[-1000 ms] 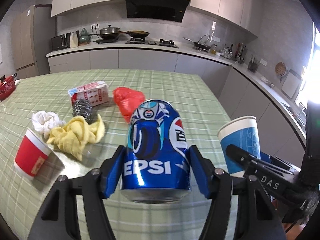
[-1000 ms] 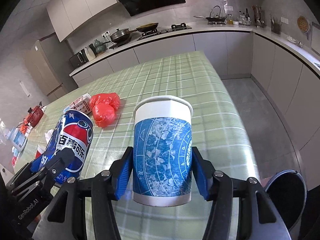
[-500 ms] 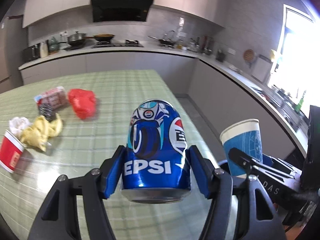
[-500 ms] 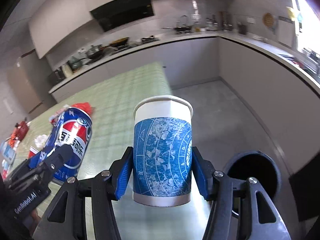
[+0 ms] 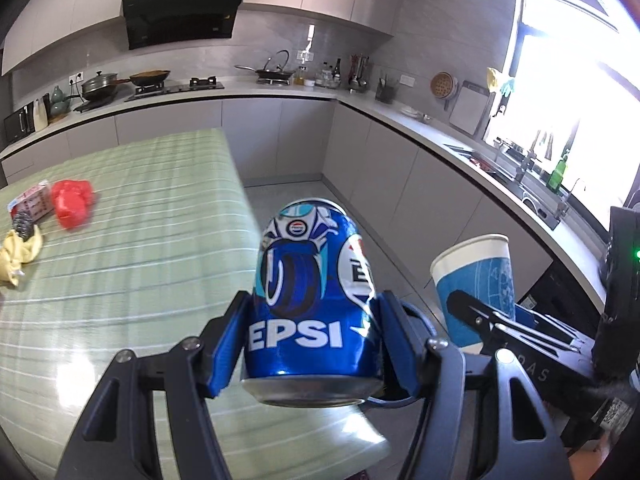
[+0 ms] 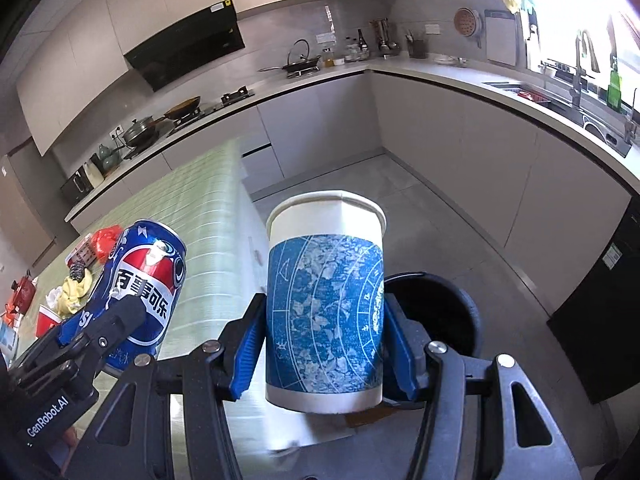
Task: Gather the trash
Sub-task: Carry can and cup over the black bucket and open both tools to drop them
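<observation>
My left gripper point(image 5: 314, 340) is shut on a blue Pepsi can point(image 5: 312, 300), held upright in the air over the table's right edge. The can also shows in the right wrist view point(image 6: 140, 292). My right gripper point(image 6: 324, 348) is shut on a blue and white paper cup point(image 6: 324, 304), held upright beside the table, just in front of a black trash bin point(image 6: 440, 312) on the floor. The cup also shows in the left wrist view point(image 5: 474, 280). A red bag point(image 5: 72, 202), a carton point(image 5: 34, 202), a steel scrubber point(image 5: 22, 226) and a yellow cloth point(image 5: 18, 250) lie on the table.
The green checked table point(image 5: 140, 260) fills the left. A red paper cup point(image 6: 48, 320) stands at its near left. Grey kitchen counters point(image 5: 420, 152) run along the back and right, with grey floor point(image 6: 460, 208) between them and the table.
Both grippers have swung right, away from the table and toward the floor, still holding the can and the cup. The trash bin now sits right behind the cup.
</observation>
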Available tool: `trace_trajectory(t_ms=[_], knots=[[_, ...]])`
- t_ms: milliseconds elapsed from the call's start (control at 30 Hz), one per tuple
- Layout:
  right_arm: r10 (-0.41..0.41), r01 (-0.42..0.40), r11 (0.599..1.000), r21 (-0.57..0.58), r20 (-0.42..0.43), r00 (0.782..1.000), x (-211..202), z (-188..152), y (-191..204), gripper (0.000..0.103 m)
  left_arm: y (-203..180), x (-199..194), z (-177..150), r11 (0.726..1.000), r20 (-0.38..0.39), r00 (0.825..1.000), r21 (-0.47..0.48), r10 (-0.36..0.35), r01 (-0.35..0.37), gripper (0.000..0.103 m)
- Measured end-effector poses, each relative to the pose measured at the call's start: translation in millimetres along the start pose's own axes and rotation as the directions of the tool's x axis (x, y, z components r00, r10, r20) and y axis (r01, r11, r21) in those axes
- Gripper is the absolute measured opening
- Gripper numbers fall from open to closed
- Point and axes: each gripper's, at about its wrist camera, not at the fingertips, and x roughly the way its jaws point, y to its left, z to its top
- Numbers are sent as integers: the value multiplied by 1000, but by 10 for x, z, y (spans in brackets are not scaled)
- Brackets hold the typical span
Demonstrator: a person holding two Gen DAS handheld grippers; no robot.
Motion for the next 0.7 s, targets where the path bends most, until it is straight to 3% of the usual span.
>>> trace_trajectory(t_ms=[333, 700], knots=[[32, -36, 998, -54, -69, 997, 263, 350, -1190, 58, -797, 598, -122, 994, -49, 997, -85, 62, -66, 65], [87, -108, 991, -76, -233, 968, 1294, 27, -1638, 58, -907, 1370, -590, 982, -183, 972, -91, 149, -167, 66]])
